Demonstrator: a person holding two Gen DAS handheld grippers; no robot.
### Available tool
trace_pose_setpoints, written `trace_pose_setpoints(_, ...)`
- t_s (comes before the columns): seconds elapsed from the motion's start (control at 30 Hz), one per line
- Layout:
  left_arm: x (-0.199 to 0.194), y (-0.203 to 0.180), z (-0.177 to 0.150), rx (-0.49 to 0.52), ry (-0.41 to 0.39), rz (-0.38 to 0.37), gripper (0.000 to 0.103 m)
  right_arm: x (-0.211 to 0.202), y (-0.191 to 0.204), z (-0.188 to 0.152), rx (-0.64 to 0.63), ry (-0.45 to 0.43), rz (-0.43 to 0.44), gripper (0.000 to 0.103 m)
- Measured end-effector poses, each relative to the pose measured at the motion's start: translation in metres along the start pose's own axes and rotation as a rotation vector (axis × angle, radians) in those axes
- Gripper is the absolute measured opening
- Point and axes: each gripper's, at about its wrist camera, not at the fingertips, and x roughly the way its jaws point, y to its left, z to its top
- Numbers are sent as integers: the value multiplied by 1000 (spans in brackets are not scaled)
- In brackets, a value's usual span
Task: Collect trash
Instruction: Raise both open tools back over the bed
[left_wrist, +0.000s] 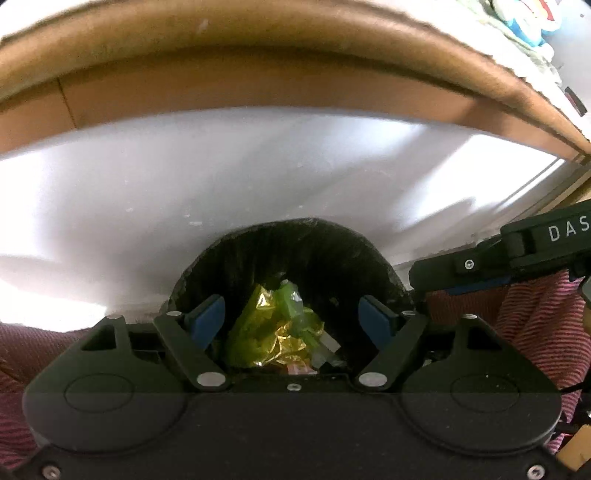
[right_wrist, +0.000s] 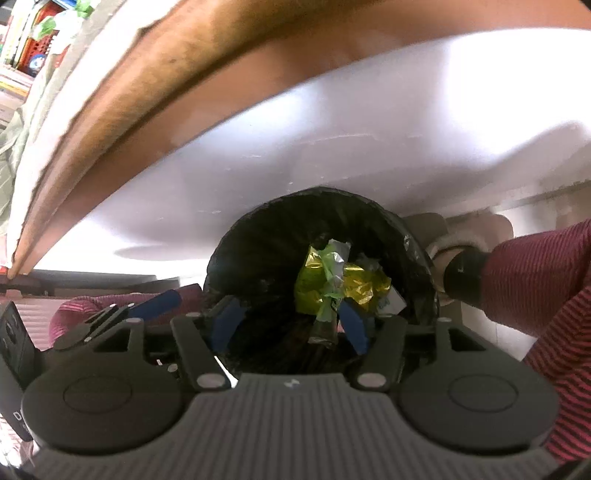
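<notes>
Both grippers hang over one black-lined bin (left_wrist: 291, 258), tipped steeply down into its mouth. The left gripper (left_wrist: 291, 319) has its blue pads spread wide with nothing pinched; the trash (left_wrist: 280, 332), a crumpled heap of yellow-green and gold wrappers, lies straight ahead and below it, down inside the bin. The right gripper (right_wrist: 290, 323) is likewise spread with nothing clamped, though one pad sits just beside a green strip of the same heap. The heap is a rounded clump with no clear long axis. Neither gripper looks plainly nearer the bin. Count: one bin, one heap of several wrappers, two grippers. A white table (left_wrist: 258, 173) stands just beyond the bin
</notes>
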Motion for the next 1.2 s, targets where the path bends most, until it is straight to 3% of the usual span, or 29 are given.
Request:
trace_pose_setpoints(0.5,-73,-17,15,92,-216,-65,84,-77,25,-8,-117,-169,23,83)
trace_pose_setpoints(0.77,-105,-24,32,128,-345,-85,86,-119,48,-13,-258,-340,13,87)
trace_pose_setpoints(1.2,-130,-17,69,136,-476,-37,87,-140,68,10,-334,-462,0,88)
